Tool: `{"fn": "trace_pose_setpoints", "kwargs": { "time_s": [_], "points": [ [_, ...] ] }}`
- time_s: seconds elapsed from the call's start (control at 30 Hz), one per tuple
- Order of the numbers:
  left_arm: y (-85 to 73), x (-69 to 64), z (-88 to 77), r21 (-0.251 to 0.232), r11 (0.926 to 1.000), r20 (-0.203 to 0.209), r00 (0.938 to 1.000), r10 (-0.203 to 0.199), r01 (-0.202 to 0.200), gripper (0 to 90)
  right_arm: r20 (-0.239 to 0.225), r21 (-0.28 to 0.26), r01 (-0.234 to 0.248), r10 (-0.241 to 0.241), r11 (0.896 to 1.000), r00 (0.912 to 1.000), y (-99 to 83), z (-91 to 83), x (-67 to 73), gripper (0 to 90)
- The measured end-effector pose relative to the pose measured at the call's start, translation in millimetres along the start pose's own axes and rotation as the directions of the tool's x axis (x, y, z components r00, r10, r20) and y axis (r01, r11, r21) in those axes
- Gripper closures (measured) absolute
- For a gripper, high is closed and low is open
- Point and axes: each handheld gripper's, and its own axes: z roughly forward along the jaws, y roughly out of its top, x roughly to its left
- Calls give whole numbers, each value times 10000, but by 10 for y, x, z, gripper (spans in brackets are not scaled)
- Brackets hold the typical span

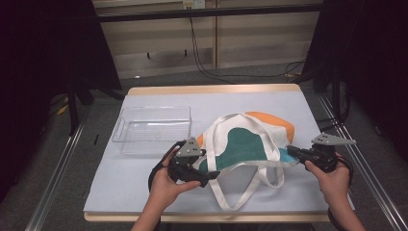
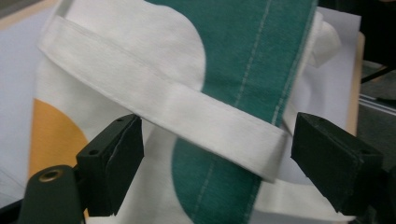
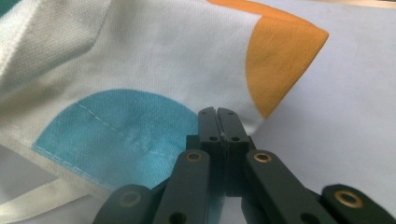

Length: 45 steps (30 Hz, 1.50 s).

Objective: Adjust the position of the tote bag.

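Observation:
A white tote bag point(image 1: 240, 144) with green, orange and blue patches lies flat on the table, its long white handles point(image 1: 245, 195) looping toward the front edge. My left gripper point(image 1: 210, 173) is open at the bag's left end. In the left gripper view its jaws point(image 2: 217, 144) stand wide on either side of a white handle strap point(image 2: 163, 98) that crosses the green patch of the bag point(image 2: 243, 46). My right gripper point(image 1: 290, 152) is at the bag's right edge. Its jaws point(image 3: 218, 114) are pressed together on the cloth of the bag point(image 3: 140, 60), beside the blue patch point(image 3: 116, 126).
A clear plastic bin point(image 1: 154, 127) stands empty on the table's left half, just behind my left hand. The table point(image 1: 130, 192) has a pale blue top with a wooden rim. Cables run across the floor behind the table.

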Motion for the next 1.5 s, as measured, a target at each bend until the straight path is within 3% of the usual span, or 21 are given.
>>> {"fn": "trace_pose_setpoints", "kwargs": {
  "time_s": [0.07,0.2,0.27,0.37,0.5,0.67,0.83,0.9,1.03,1.07,1.17,1.2,1.3,1.33,1.43,1.5],
  "points": [
    [41,1,25,101,9999,49,10000,82,-82,159,-278,-193,-172,167,9997,9995,5,-3,0,900],
    [87,-19,95,349,9987,-54,9992,384,-382,143,-223,-110,59,-61,9999,9997,40,17,64,900],
    [84,-4,86,399,9986,-119,9994,339,-334,179,-232,-115,106,-109,9999,9997,35,29,77,900],
    [81,21,78,97,9999,-72,9999,110,-109,225,-324,-158,178,-183,9997,9993,8,8,104,865],
    [138,24,49,-58,9998,-22,9998,177,-177,321,-546,-291,478,-494,9984,9973,-14,-83,168,804],
    [216,14,32,-134,9993,-45,9994,345,-345,511,-927,-438,923,-960,9948,9910,-30,-181,336,703],
    [234,-6,111,65,9991,113,9990,427,-427,511,-1028,-532,1180,-1230,9916,9871,-38,-265,451,607],
    [216,-3,147,105,9994,95,9994,338,-339,519,-1368,-556,1226,-1292,9909,9821,-45,-281,477,556],
    [183,27,187,138,9998,110,9999,126,-128,553,-1591,-478,1667,-1722,9849,9721,-63,-243,543,434],
    [182,39,184,285,9993,97,9997,225,-227,554,-1696,-430,1710,-1759,9843,9697,-65,-219,556,393],
    [170,45,191,230,9996,93,9999,134,-136,556,-1764,-127,2367,-2351,9715,9558,-82,-135,615,305],
    [169,49,190,204,9997,107,9998,163,-165,555,-1629,-28,2512,-2483,9679,9549,-91,-109,631,288],
    [171,52,181,172,9998,125,9998,131,-133,555,-1285,221,3028,-2976,9528,9460,-128,-32,642,265],
    [169,53,180,127,9998,151,9998,136,-138,556,-1181,350,3001,-2942,9533,9484,-139,-9,639,262],
    [168,54,166,199,9998,136,9999,98,-101,555,-886,279,3209,-3174,9467,9441,-145,10,642,379],
    [166,54,167,111,9999,254,9996,-77,74,525,-873,158,3013,-2989,9534,9503,-122,0,636,509]
  ]
}}
